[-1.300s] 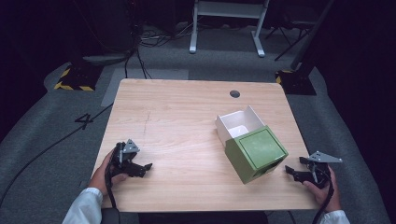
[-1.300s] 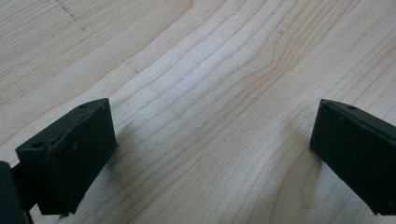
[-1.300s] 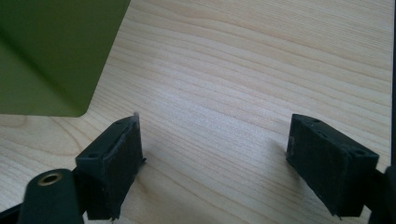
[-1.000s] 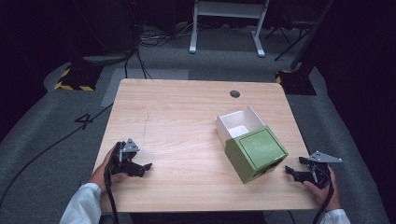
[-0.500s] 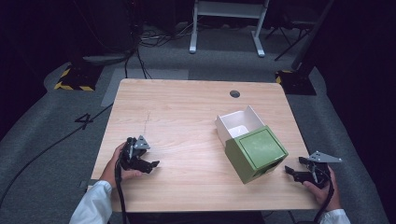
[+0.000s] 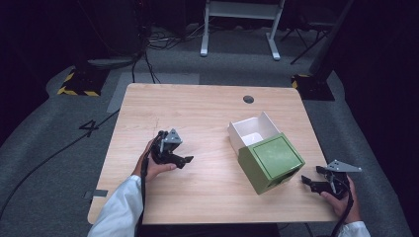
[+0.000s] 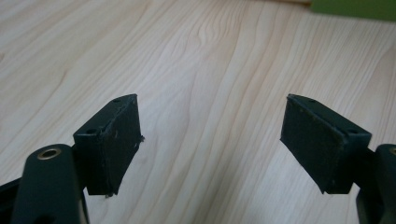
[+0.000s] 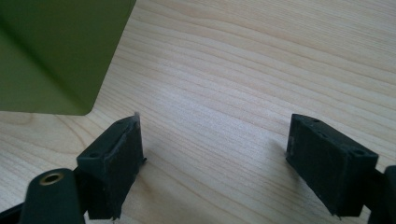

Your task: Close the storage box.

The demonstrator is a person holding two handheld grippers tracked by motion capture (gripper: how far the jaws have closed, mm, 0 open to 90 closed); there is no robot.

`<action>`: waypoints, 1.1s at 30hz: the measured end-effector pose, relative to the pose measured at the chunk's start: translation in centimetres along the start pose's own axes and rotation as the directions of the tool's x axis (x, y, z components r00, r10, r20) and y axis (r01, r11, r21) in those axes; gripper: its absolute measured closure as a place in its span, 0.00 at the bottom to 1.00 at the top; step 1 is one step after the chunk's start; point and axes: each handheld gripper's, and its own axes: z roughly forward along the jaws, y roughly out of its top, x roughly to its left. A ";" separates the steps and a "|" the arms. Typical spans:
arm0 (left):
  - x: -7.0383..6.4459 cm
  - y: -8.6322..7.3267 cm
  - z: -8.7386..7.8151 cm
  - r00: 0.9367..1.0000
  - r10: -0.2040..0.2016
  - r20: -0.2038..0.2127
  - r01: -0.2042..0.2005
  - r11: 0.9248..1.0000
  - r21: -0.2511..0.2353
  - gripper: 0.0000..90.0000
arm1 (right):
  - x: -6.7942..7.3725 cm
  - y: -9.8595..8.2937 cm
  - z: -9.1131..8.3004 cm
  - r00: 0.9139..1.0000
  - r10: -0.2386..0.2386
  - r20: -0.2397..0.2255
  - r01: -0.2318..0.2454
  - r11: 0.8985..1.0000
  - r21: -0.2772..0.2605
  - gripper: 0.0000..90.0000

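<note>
Resting on the wooden bench (image 6: 207,113), right of centre, a green box (image 6: 271,163) is seen w/ an open white box (image 6: 253,129) touching its far side; the two sit at an angle to the bench edges. A small dark round hole (image 6: 248,99) is seen near the far edge.

Left hand-held gripper (image 6: 184,160) is held by the left hand (image 6: 153,165) over the near-left part of the bench, well apart from the boxes, jaws pointed twd the right. In the left gripper view its jaws are spread wide w/ nothing between them but bare wood; a strip of the green box is seen at the top right corner. A white sleeve (image 6: 118,210) is seen coming in from the bottom edge.

Right hand-held gripper (image 6: 311,181) is held by the right hand (image 6: 341,195) at the near-right corner, just beside the green box but apart from it, jaws pointed twd the box. In the right gripper view its jaws are likewise released & wide apart, empty, w/ the box's lower corner seen at upper left, close to the left jaw; contact can't be made out.

Grey floor (image 6: 49,148), cables (image 6: 44,158) & a white frame (image 6: 242,19) are seen beyond the bench.
</note>
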 end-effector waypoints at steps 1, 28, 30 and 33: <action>0.0 0.4 0.2 1.000 -0.011 0.005 0.011 1.000 -0.017 0.22 | 0.0 0.0 0.0 1.000 0.000 0.000 0.000 1.000 0.000 0.21; -0.6 12.6 5.3 0.989 -0.057 -0.136 0.036 0.988 -0.152 0.25 | 0.0 0.0 0.0 1.000 -0.001 0.004 0.001 1.000 -0.001 0.21; -0.1 13.1 6.1 0.986 -0.052 -0.158 0.030 0.990 -0.138 0.25 | 0.0 0.0 0.0 1.000 -0.001 0.004 0.001 1.000 -0.001 0.21; 0.7 13.4 7.2 0.982 -0.076 -0.174 0.054 0.991 -0.126 0.26 | 0.0 0.0 0.0 1.000 -0.001 0.004 0.002 1.000 -0.001 0.21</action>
